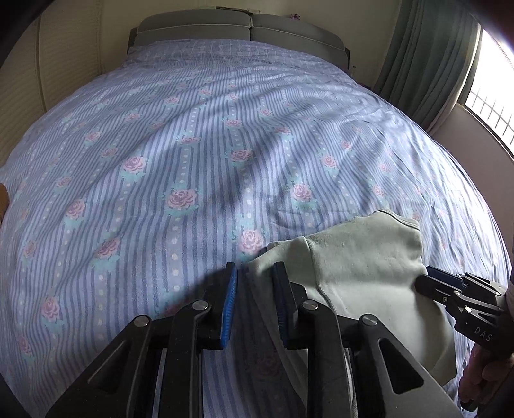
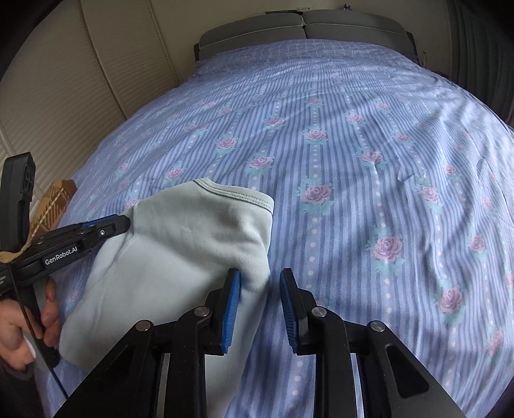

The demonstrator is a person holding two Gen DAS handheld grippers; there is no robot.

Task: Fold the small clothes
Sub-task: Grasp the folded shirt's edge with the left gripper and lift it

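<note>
Pale mint-green cotton garment (image 2: 180, 257), small and with a ribbed stitched hem, lies folded over on the blue striped bedsheet with pink roses (image 2: 353, 160) that covers the bed. Taking the garment as the landmark: the left gripper (image 1: 255, 273) sits at its left edge, black with blue ribbed pads, the jaws narrowly apart. In the left wrist view a fold of the cloth's edge lies between the pads, and the right-hand pad rests against the fabric while the other pad stands clear of it, so the cloth is not pinched. From the right wrist view the same gripper's tip meets the garment's left border.

The right gripper (image 2: 260, 276) is at the garment's right edge, jaws likewise a little spread. Its left pad touches the cloth's border; its right pad is over bare sheet beyond the garment, with nothing clamped.

A hand (image 2: 19, 324) grips the left tool's handle below and left of the garment. Farther left of the garment, at the bed's edge, lies a brown checked cloth (image 2: 54, 202). Well beyond the garment's hem stands a grey padded headboard (image 2: 302, 29). Teal curtains (image 1: 427, 54) hang far off to the garment's upper right in the left wrist view.
</note>
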